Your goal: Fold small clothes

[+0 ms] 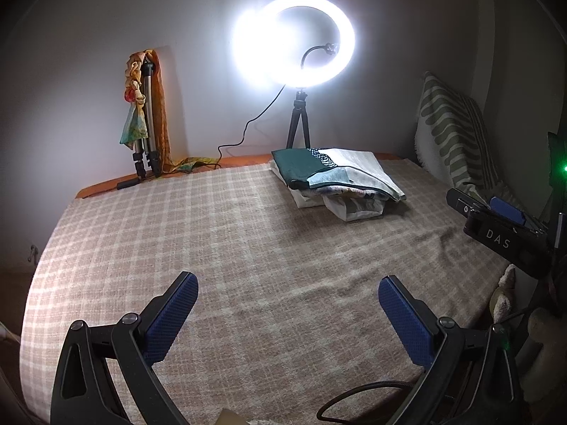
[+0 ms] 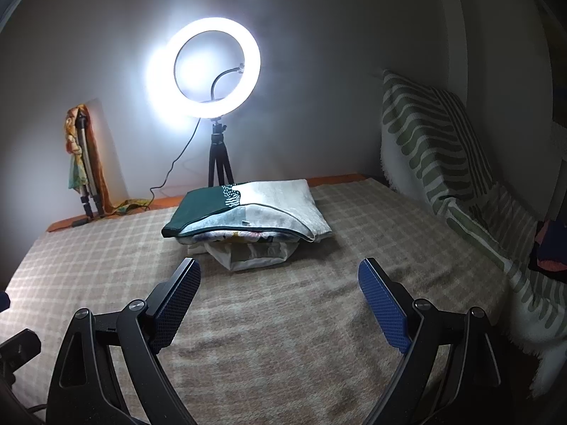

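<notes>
Left wrist view: bed w/ beige checked blanket point(image 1: 248, 248), grey wall behind, lit ring light point(image 1: 294, 40) on small tripod at far edge, folded tripod w/ scarves point(image 1: 141, 117) leaning at wall on the left, striped green-white pillow point(image 1: 453, 131) on the right. Pile of folded clothes point(image 1: 336, 180) lies at far side of bed, near the light. Left claw point(image 1: 287, 288) wide apart, nothing btwn pads, above bare blanket, well apart from pile. Right claw point(image 1: 496, 219) shows at right edge. Right wrist view: same bed point(image 2: 106, 248), light point(image 2: 203, 67), pillow point(image 2: 436, 141); pile point(image 2: 248, 212) just ahead. Right claw point(image 2: 280, 276) wide apart, empty, above blanket, short of pile.
</notes>
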The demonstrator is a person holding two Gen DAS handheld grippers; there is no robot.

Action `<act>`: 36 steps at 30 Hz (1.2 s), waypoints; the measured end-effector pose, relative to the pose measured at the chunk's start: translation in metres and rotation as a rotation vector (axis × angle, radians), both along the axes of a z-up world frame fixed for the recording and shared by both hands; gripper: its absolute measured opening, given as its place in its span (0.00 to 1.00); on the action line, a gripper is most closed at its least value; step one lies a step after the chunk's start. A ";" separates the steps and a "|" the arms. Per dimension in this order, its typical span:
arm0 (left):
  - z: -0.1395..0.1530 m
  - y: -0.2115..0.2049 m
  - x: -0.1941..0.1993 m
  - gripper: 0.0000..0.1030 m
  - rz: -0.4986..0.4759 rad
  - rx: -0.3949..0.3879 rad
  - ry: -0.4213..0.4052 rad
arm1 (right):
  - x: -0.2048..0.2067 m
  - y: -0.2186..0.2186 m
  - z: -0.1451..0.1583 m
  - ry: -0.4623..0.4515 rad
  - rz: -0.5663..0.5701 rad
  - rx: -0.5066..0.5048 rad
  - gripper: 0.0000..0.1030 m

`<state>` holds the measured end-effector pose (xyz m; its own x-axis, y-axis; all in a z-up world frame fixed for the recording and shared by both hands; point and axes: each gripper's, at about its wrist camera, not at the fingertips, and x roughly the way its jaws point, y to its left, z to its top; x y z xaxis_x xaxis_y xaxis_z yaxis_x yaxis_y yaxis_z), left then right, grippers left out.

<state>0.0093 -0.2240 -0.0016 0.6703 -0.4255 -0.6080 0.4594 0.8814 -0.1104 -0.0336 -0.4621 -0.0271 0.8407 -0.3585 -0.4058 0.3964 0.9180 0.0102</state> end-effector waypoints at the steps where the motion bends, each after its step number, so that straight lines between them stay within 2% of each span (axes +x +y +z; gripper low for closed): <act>1: -0.001 0.000 0.000 1.00 0.003 -0.001 0.001 | 0.001 0.000 0.000 0.001 0.001 -0.001 0.88; 36: 0.000 -0.002 -0.001 1.00 0.029 -0.030 0.000 | -0.005 -0.004 0.003 -0.030 -0.019 0.003 0.88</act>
<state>0.0083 -0.2261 -0.0017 0.6830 -0.4234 -0.5951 0.4334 0.8908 -0.1364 -0.0383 -0.4662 -0.0241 0.8457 -0.3729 -0.3818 0.4128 0.9105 0.0250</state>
